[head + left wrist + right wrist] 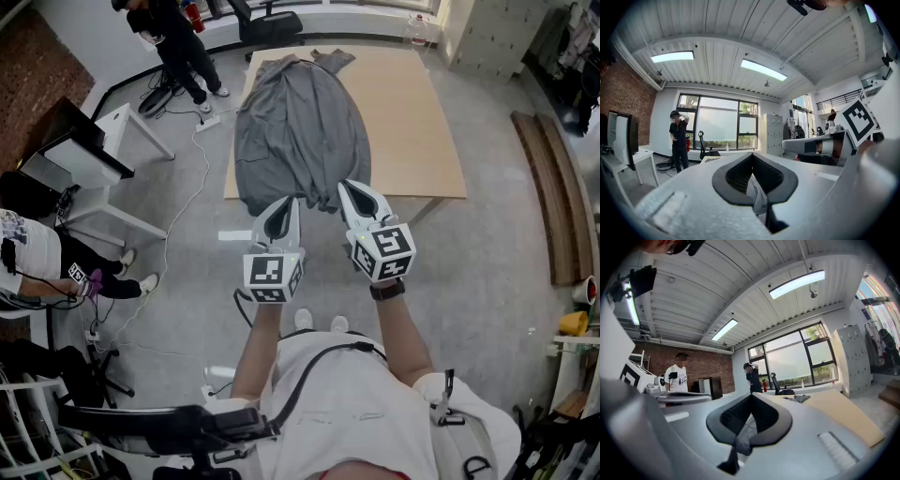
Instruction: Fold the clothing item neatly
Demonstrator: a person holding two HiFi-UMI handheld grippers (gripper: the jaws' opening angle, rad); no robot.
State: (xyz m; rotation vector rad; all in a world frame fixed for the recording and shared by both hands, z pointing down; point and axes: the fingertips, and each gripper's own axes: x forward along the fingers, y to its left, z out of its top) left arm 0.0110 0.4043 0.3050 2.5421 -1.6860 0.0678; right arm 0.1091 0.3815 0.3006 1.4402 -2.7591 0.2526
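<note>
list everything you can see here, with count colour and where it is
garment: 1, grey, spread lengthwise on the table, near end at the table's near edge
table: 1, light wood, ahead of the wearer
desk: 1, white, left of the table
office chair: 1, black, beyond the table's far end
planks: a few, brown, on the floor at right
cable: 1, white, on the floor left of the table
person in black: 1, standing far left
person in white shirt: 1, at the left edge
left claw: 1, white with dark pads, shut on the garment
right claw: 1, white with dark pads, shut on the garment
</note>
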